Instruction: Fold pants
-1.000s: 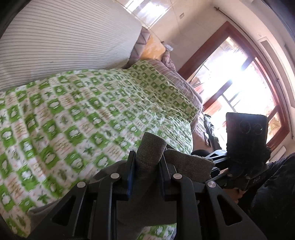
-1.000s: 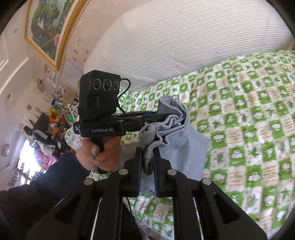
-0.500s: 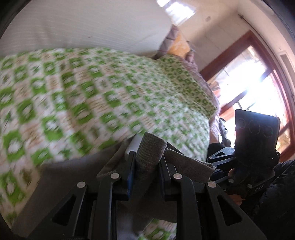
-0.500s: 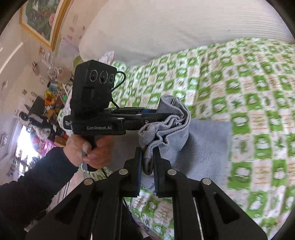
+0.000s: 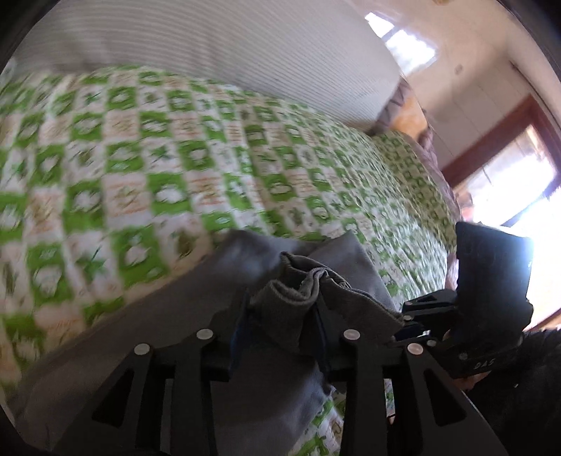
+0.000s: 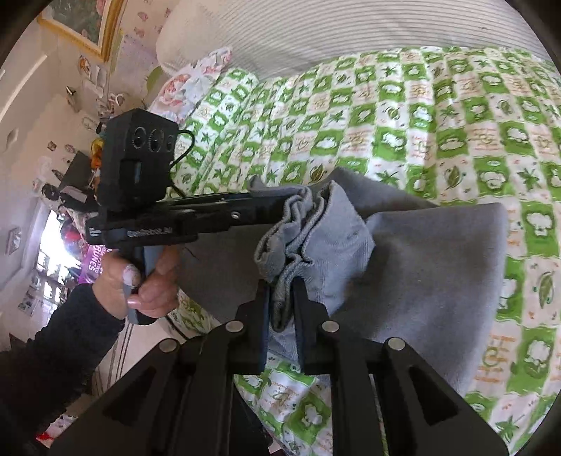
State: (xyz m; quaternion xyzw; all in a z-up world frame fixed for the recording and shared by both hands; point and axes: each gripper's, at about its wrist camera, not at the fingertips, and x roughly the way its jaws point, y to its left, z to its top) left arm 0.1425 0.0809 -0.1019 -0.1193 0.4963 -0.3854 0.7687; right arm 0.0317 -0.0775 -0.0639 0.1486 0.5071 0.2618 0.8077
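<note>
Green-checked quilted bedspread [image 6: 438, 115] lies beneath soft grey fleece pants [image 6: 431, 266]; left tongs [image 5: 282, 312] are opening around a bunched hem, right tongs [image 6: 281, 301] opening, still pinching folds.

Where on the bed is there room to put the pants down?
The checked bedspread is bare between the grey pants and the striped headboard. Nearer, it is crowded: the pants cover it, both tools' jaws are opening with cloth between them.
</note>
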